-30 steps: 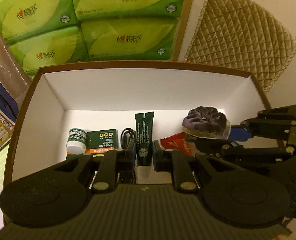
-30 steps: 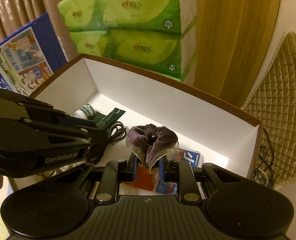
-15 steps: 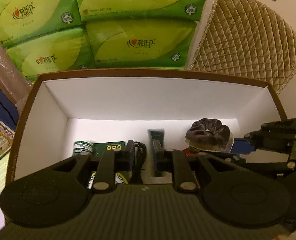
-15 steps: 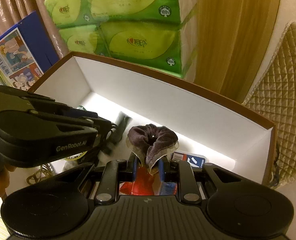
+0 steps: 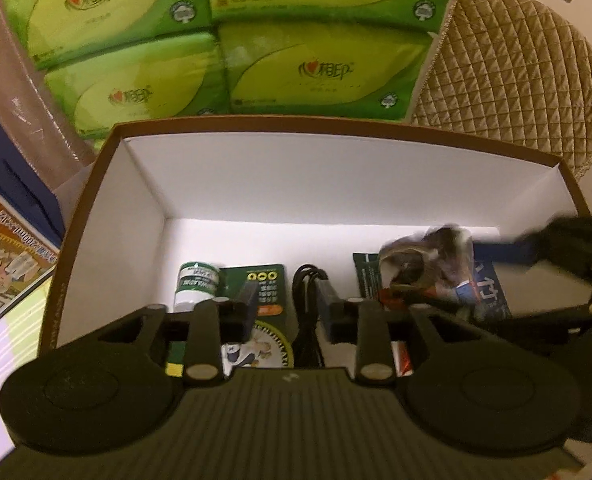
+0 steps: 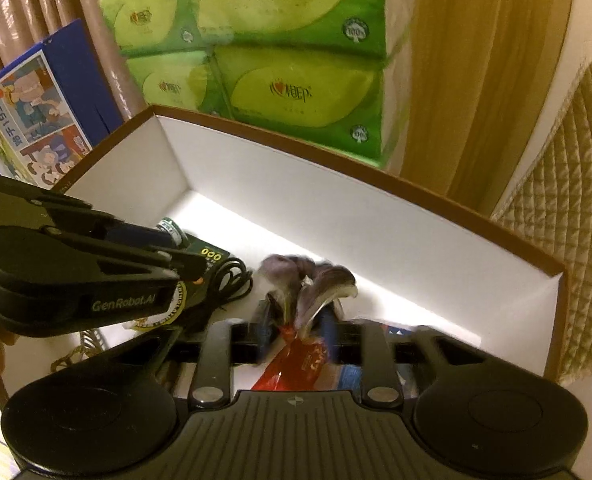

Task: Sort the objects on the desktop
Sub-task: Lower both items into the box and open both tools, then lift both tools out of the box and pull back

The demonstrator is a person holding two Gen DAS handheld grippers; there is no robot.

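A white box (image 5: 335,184) with a brown rim is seen ahead of both grippers, and several things are laid on its floor. Past the left finger of the left gripper (image 5: 286,300) a small jar (image 5: 198,282) is stood, with a green card (image 5: 266,280) just beside it. A black cable (image 5: 307,312) is laid between that gripper's fingers, and a round badge (image 5: 274,346) is partly covered below them. Under the right gripper (image 6: 296,320) a red packet (image 6: 296,360) is laid, with a blue packet (image 5: 489,288) beside it.
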